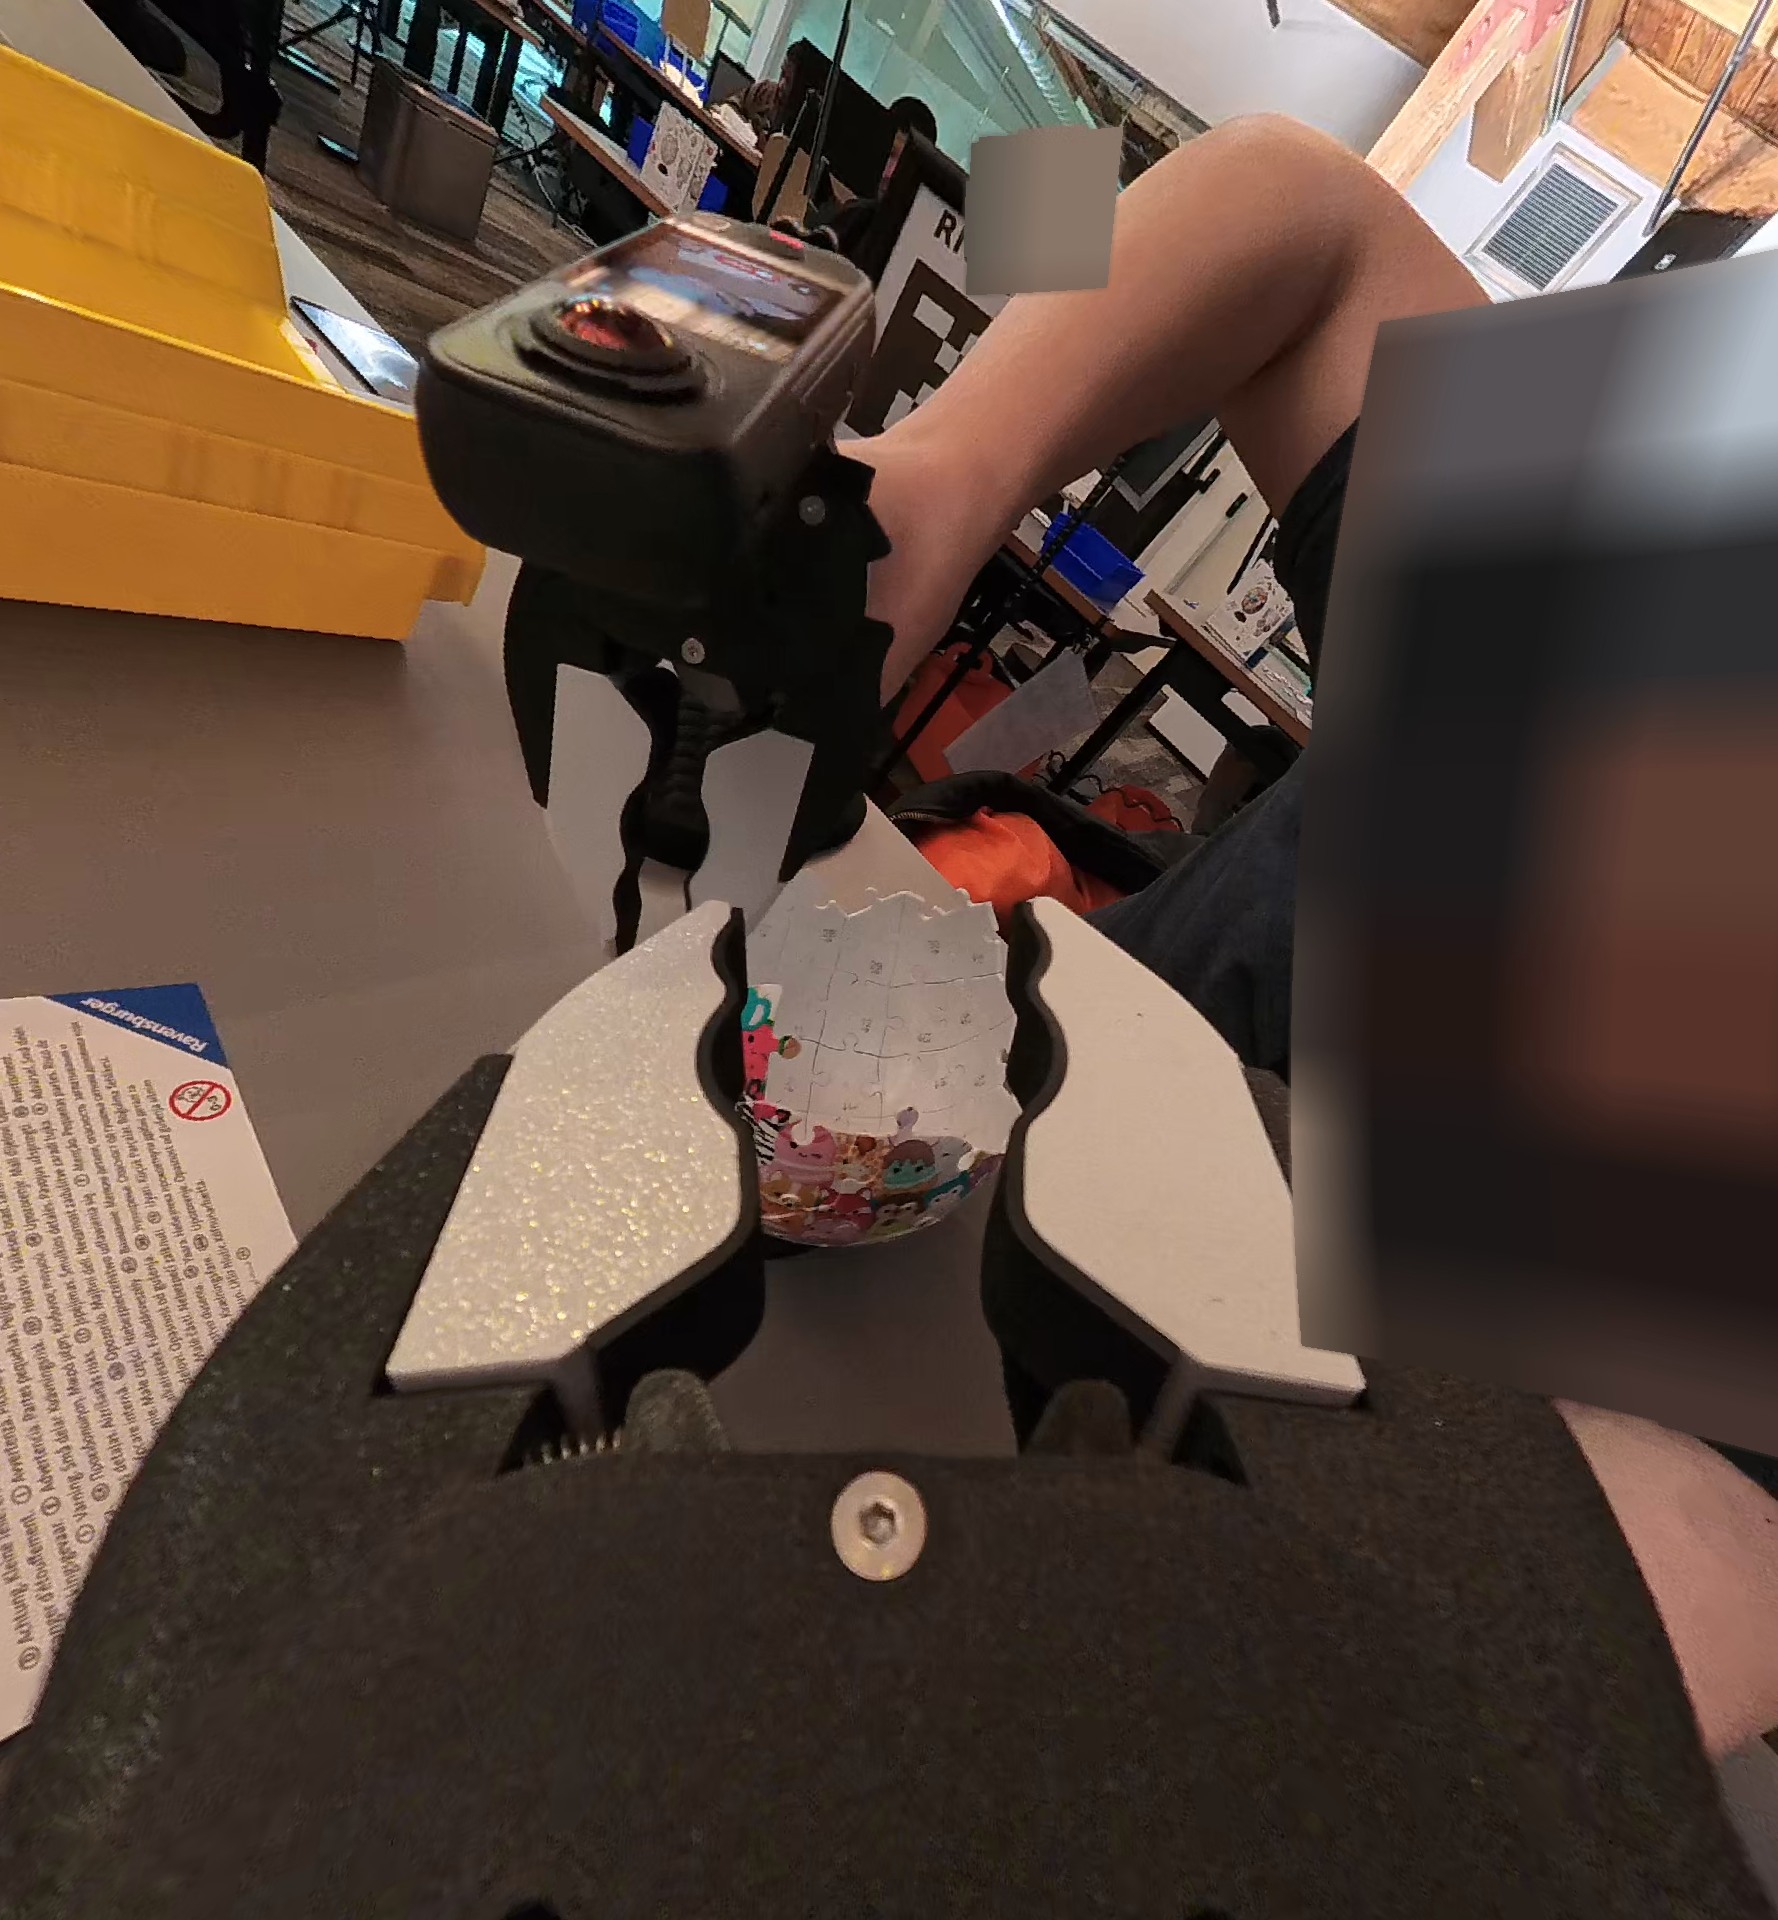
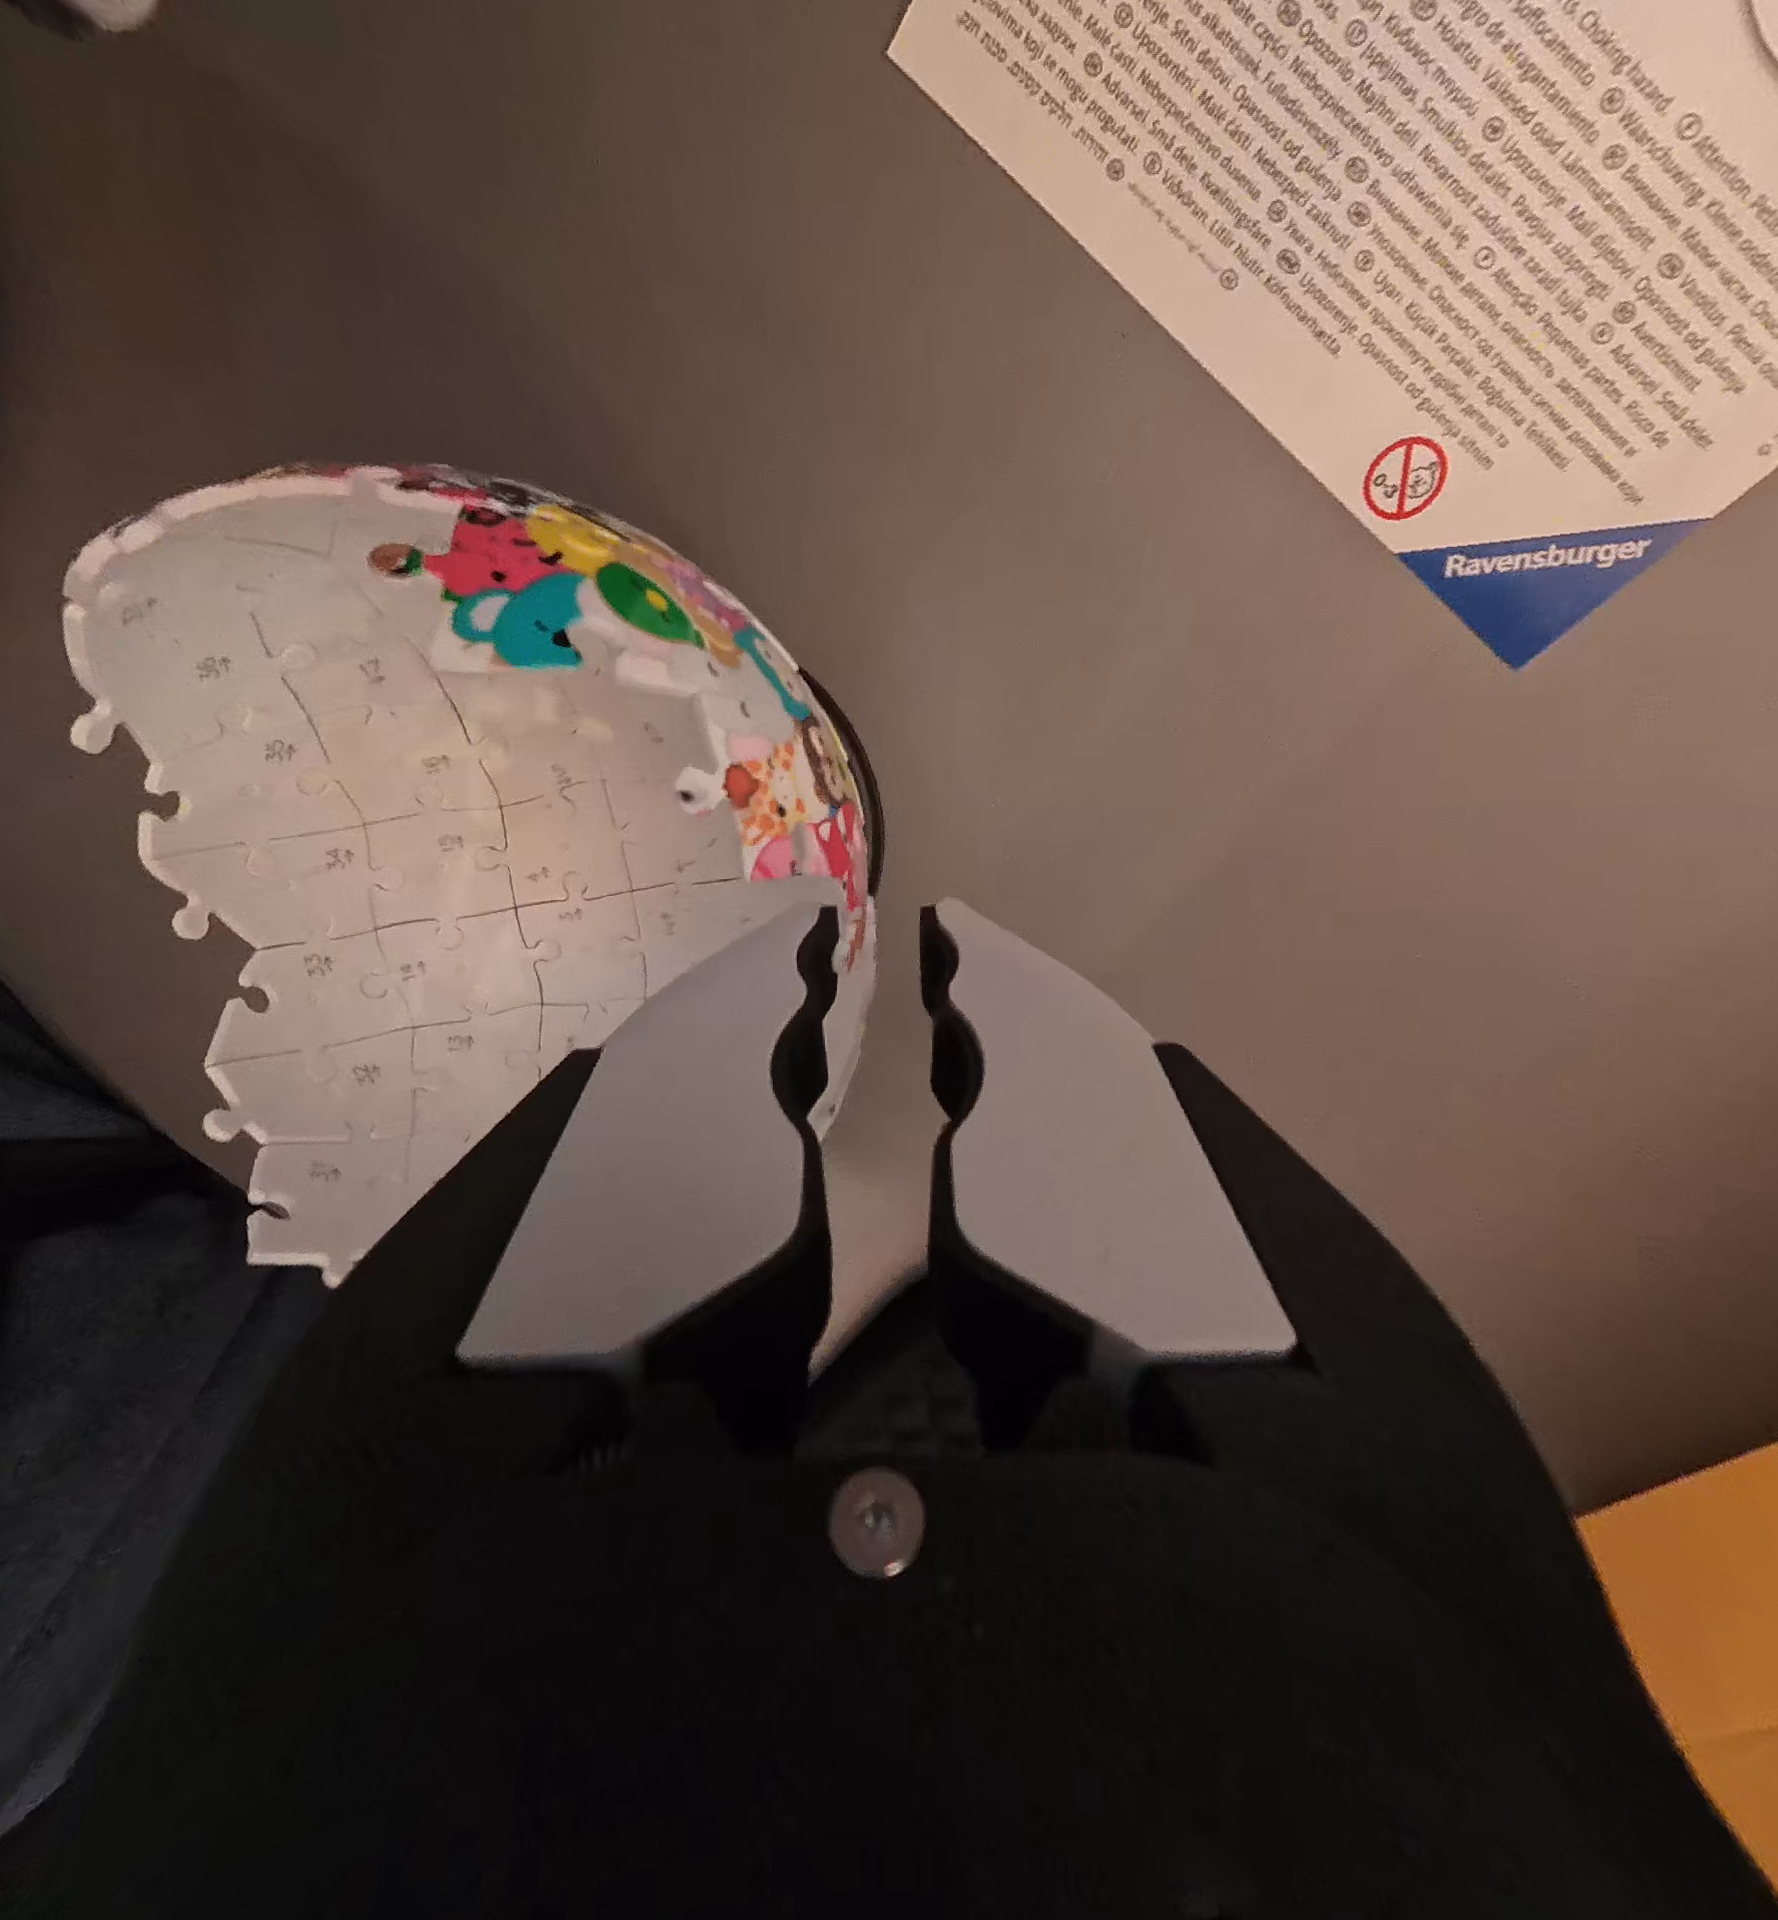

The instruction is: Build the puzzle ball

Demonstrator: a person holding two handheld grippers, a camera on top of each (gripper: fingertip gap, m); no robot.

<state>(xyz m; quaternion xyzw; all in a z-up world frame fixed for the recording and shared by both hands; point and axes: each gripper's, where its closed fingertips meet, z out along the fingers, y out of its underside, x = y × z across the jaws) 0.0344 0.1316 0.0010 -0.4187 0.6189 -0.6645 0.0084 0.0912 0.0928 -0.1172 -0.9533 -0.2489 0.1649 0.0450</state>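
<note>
Left wrist view: while the left gripper (image 1: pixel 872 1023) has its fingers spread around the half-built puzzle ball (image 1: pixel 885 1070), whether they touch it is unclear; the ball rests on the grey worktop (image 1: pixel 241 810) near its edge, by the person's leg.
Right wrist view: right gripper (image 2: pixel 877 966), fingers narrowly parted astride the ball's rim, contact unclear; printed leaflet (image 2: pixel 1436 260) lies apart.

The white leaflet (image 2: pixel 1467 260) on the desk (image 2: pixel 968 520) carries print, a blue logo corner and a red prohibition sign; the puzzle ball (image 2: pixel 397 852) bears small marks inside.
</note>
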